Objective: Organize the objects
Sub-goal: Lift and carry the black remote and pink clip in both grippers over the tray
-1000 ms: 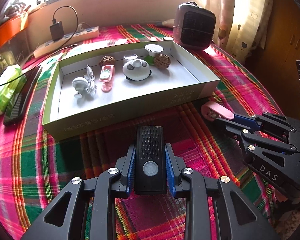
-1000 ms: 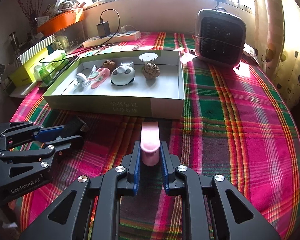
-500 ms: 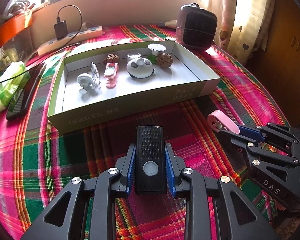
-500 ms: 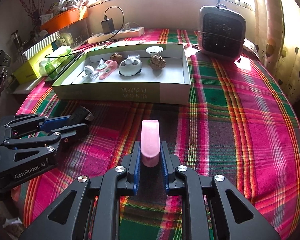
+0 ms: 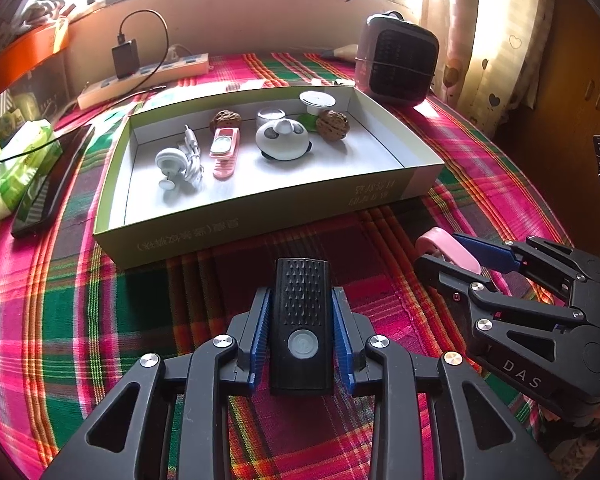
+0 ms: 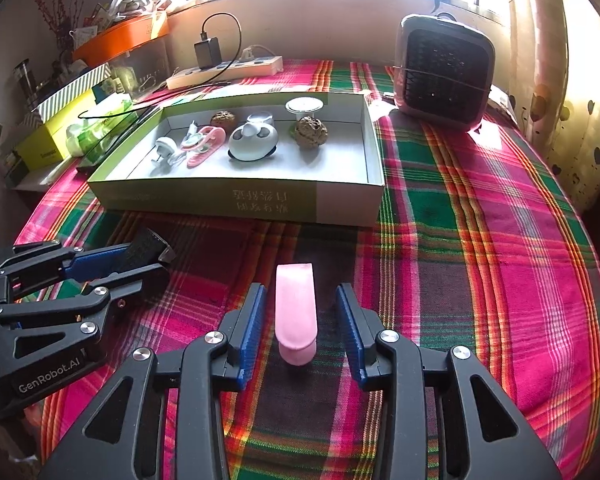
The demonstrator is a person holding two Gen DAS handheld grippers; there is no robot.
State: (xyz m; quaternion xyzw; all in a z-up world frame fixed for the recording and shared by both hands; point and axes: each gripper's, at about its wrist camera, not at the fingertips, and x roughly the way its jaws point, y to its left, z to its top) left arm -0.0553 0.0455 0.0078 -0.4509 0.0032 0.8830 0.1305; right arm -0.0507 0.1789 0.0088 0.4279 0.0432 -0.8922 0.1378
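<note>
My left gripper (image 5: pixel 302 320) is shut on a black ridged device (image 5: pixel 302 312) with a round grey button, held in front of the green cardboard box (image 5: pixel 260 216). It shows from the side in the right wrist view (image 6: pixel 140 256). My right gripper (image 6: pixel 298 320) is open, its blue pads apart from the pink clip (image 6: pixel 295 312) that lies between them on the plaid cloth. The clip also shows in the left wrist view (image 5: pixel 446 246). The box holds white earphones (image 5: pixel 178 166), a pink clip (image 5: pixel 225 152), a panda-shaped case (image 5: pixel 284 140) and two walnuts (image 5: pixel 332 120).
A small heater (image 6: pixel 444 76) stands at the back right. A power strip with a charger (image 5: pixel 148 76) lies along the back wall. A phone (image 5: pixel 48 184) and a tissue pack (image 5: pixel 12 168) lie left of the box. The table edge curves away on the right.
My right gripper has opened and let go of the pink clip, which now rests on the cloth. Both grippers have drawn back a little from the box. The left grip is unchanged.
</note>
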